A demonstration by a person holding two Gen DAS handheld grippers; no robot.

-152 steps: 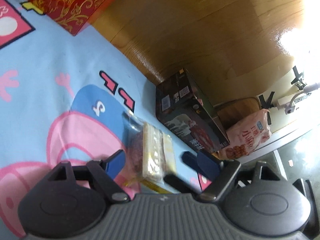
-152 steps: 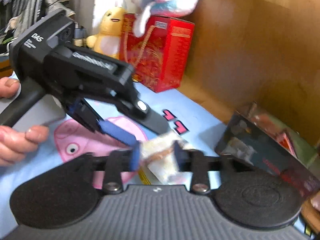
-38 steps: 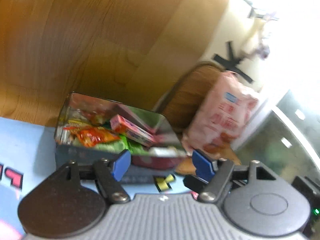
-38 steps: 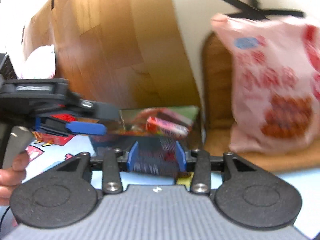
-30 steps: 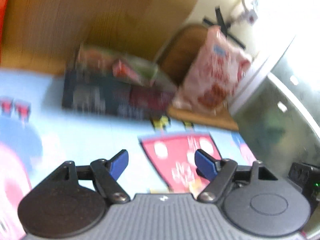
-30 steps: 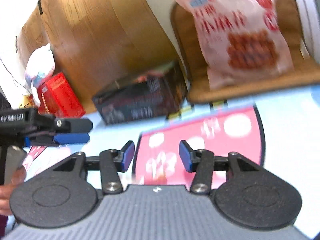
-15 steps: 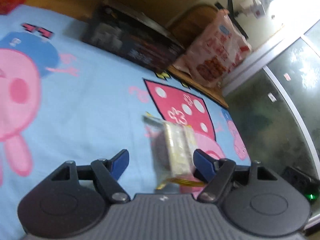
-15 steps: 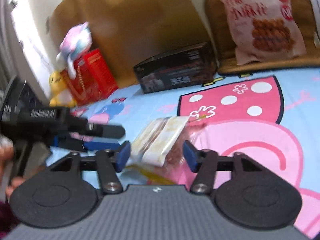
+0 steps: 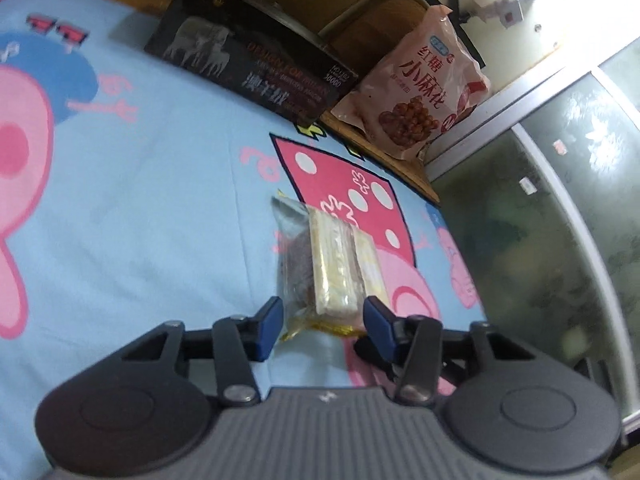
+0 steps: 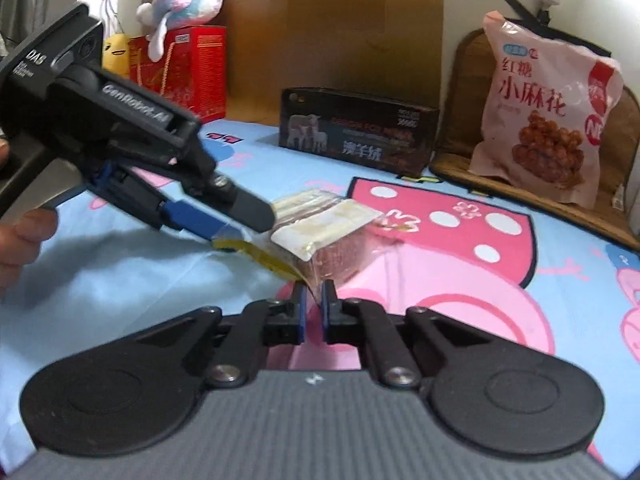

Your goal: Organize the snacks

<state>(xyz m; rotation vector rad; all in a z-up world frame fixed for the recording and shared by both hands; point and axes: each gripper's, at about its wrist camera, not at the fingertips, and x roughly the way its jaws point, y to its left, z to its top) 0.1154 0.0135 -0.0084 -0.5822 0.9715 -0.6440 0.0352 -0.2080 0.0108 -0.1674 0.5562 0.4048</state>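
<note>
**Snack packet gripped at both ends, still short of the box**

A clear-wrapped snack packet [image 9: 328, 268] is shown lying on a cartoon-printed blue sheet [image 9: 140, 208], well apart from the dark box [image 9: 248, 68] set against the wooden headboard [image 10: 360, 28]; the packet is caught from two sides at once. The right gripper [image 10: 313, 306] is seen with its jaws just drawn nearly together, a corner of the wrapper pinched between the blue pads; the left gripper [image 9: 324, 322] has been narrowed within the last moment, its jaws set at either side of the packet's near end, the pads close against the wrapper, though firm pressure cannot be told from the pictures. In the right wrist view the left gripper [image 10: 224, 232] is seen reaching the packet's yellow seam from the left, held by a hand [image 10: 20, 236]. A large pink bag [image 10: 548, 120] is propped on a brown cushion [image 10: 464, 120] beside the box. The sorting is judged to be under way, not finished; this packet has yet to be lifted and carried to the box; whether the pink bag belongs in it cannot be told.
</note>
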